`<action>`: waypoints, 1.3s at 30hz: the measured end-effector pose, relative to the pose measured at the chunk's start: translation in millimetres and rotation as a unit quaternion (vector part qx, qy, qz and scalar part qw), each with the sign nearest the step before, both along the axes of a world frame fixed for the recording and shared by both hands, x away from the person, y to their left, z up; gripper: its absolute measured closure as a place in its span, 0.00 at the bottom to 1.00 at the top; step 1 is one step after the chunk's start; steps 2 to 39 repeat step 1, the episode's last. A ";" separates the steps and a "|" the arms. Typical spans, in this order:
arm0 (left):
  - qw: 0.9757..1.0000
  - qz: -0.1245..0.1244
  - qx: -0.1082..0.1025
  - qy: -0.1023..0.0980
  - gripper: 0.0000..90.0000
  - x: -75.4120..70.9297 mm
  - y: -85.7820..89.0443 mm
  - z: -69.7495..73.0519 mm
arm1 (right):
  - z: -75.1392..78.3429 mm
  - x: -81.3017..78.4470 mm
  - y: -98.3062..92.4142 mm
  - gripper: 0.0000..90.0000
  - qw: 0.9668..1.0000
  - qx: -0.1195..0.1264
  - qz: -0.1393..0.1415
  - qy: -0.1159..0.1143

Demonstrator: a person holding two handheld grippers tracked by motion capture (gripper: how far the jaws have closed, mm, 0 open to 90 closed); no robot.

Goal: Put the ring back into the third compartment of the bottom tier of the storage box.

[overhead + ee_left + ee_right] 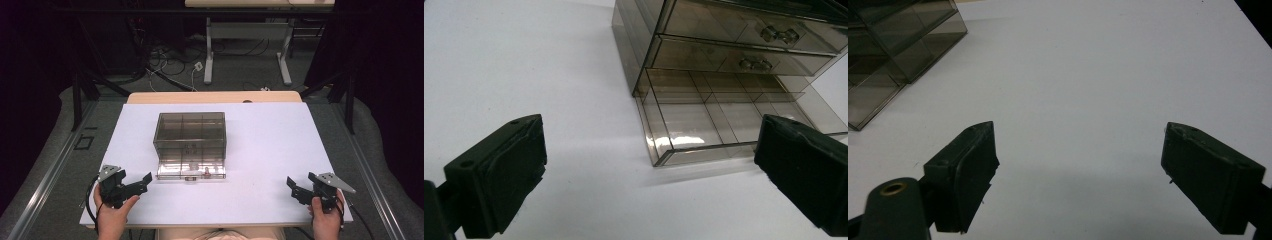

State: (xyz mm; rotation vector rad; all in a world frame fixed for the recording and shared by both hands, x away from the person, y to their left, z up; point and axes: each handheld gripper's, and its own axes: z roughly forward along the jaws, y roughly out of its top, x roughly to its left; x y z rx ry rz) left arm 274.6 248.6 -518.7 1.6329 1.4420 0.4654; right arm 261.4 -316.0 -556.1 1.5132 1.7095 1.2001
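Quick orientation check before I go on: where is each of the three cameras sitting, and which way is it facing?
High view: above the person's side, looking forward and down on the white table; both hands, left gripper and right gripper show.
Left gripper view: rides the left gripper, facing the smoky drawer box and its pulled-out bottom drawer; open jaws show.
Right gripper view: rides the right gripper, facing bare table; open jaws show.
Shared: all three see the drawer box.
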 end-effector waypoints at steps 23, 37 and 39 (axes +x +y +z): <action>1.000 0.000 -0.001 0.000 0.01 0.1 0.0 0.0 | 0.1 0.1 -0.1 0.16 1.000 -0.001 0.000 0.000; 1.000 0.000 -0.001 0.000 0.01 0.1 0.0 0.0 | 0.1 0.1 -0.1 0.16 1.000 -0.001 0.000 0.000; 1.000 0.000 -0.001 0.000 0.01 0.1 0.0 0.0 | 0.1 0.1 -0.1 0.16 1.000 -0.001 0.000 0.000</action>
